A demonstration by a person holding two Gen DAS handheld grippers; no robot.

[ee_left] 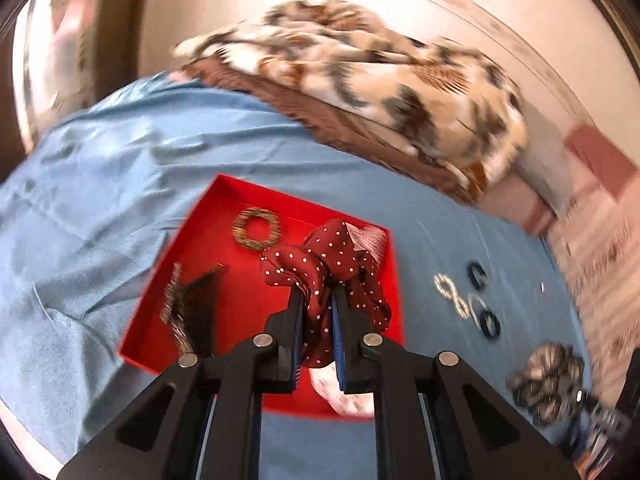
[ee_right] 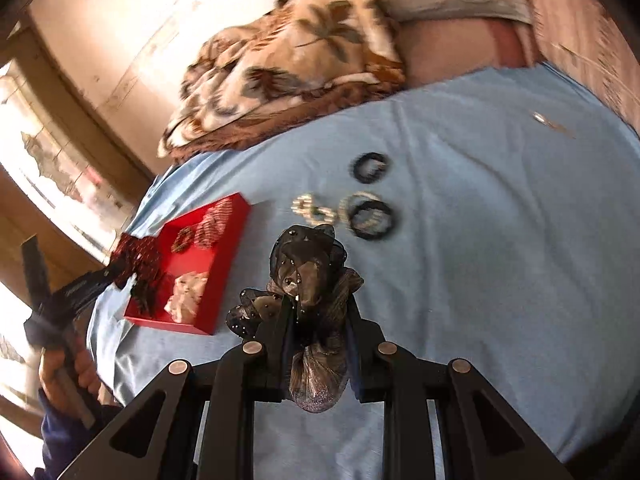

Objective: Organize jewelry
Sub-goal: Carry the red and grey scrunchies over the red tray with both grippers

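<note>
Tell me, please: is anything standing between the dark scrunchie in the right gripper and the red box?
Nothing visible does. Only bare blue sheet lies between the dark scrunchie in the right gripper and the red box.

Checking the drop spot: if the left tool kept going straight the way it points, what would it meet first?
Probably the red tray's floor, past the polka-dot scrunchie clamped in the left tool; depth is unclear.
</note>
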